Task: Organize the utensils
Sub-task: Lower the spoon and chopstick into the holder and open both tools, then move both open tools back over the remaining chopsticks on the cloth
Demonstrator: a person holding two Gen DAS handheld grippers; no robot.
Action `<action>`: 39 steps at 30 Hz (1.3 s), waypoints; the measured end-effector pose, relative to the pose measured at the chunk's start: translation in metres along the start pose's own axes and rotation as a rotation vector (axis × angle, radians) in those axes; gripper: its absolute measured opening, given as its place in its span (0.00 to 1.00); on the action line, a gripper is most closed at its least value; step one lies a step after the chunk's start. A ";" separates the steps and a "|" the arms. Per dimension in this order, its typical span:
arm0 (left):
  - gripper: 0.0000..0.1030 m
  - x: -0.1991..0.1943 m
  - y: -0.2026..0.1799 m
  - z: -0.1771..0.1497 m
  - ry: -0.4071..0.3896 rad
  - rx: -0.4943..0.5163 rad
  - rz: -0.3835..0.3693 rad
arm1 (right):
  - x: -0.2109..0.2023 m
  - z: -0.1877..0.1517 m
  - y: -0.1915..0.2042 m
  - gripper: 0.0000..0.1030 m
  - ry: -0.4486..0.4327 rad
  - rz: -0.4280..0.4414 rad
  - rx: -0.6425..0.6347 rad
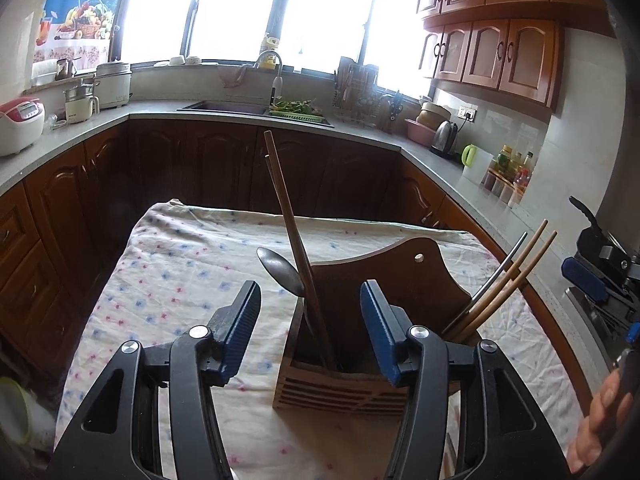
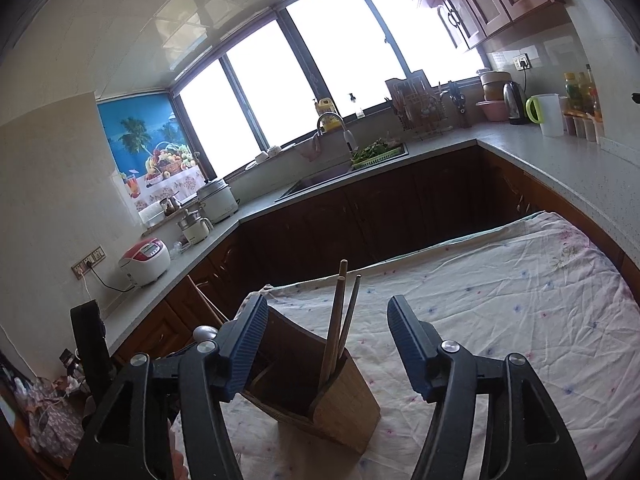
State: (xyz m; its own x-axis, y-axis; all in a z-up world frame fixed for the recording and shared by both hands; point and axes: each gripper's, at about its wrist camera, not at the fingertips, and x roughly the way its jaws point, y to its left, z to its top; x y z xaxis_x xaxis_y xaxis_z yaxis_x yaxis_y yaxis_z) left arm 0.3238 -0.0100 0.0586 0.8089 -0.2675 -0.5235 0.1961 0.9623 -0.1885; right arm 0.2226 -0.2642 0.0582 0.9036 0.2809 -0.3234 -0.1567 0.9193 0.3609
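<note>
A wooden utensil holder (image 1: pixel 340 384) stands on the floral tablecloth (image 1: pixel 180 280). Its left compartment holds a metal spoon (image 1: pixel 280 270) and dark chopsticks (image 1: pixel 288 224). Its right compartment holds light wooden chopsticks (image 1: pixel 508 280) and a metal utensil. My left gripper (image 1: pixel 310 304) is open and empty, just above and in front of the holder. In the right wrist view the holder (image 2: pixel 332 400) stands below my right gripper (image 2: pixel 328 324), which is open and empty, with chopsticks (image 2: pixel 340 320) sticking up between its fingers. The right gripper also shows in the left wrist view (image 1: pixel 600 276).
The cloth-covered table (image 2: pixel 500 300) stands inside a U-shaped kitchen counter (image 1: pixel 160 112) with a sink (image 1: pixel 232 106), rice cookers (image 1: pixel 20 124), a kettle (image 1: pixel 444 136) and bottles (image 1: pixel 512 164). A hand (image 1: pixel 600 420) shows at the right edge.
</note>
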 end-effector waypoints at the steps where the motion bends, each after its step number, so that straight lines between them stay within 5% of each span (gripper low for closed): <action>1: 0.60 -0.003 0.001 -0.001 -0.004 -0.002 0.005 | -0.003 -0.001 -0.001 0.81 -0.005 0.006 0.007; 9: 0.79 -0.026 0.005 -0.014 -0.007 -0.052 0.003 | -0.025 -0.014 -0.007 0.95 -0.001 0.008 0.028; 26: 0.80 -0.068 0.001 -0.067 0.066 -0.076 -0.021 | -0.071 -0.056 -0.022 0.95 0.042 -0.020 0.074; 39: 0.80 -0.077 -0.019 -0.118 0.199 -0.068 -0.034 | -0.091 -0.110 -0.052 0.95 0.139 -0.143 0.086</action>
State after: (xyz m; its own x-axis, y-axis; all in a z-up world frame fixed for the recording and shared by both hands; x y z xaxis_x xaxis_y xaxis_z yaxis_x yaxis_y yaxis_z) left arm 0.1927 -0.0137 0.0041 0.6756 -0.3111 -0.6684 0.1785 0.9487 -0.2611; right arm 0.1044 -0.3075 -0.0279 0.8496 0.1899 -0.4920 0.0093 0.9274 0.3739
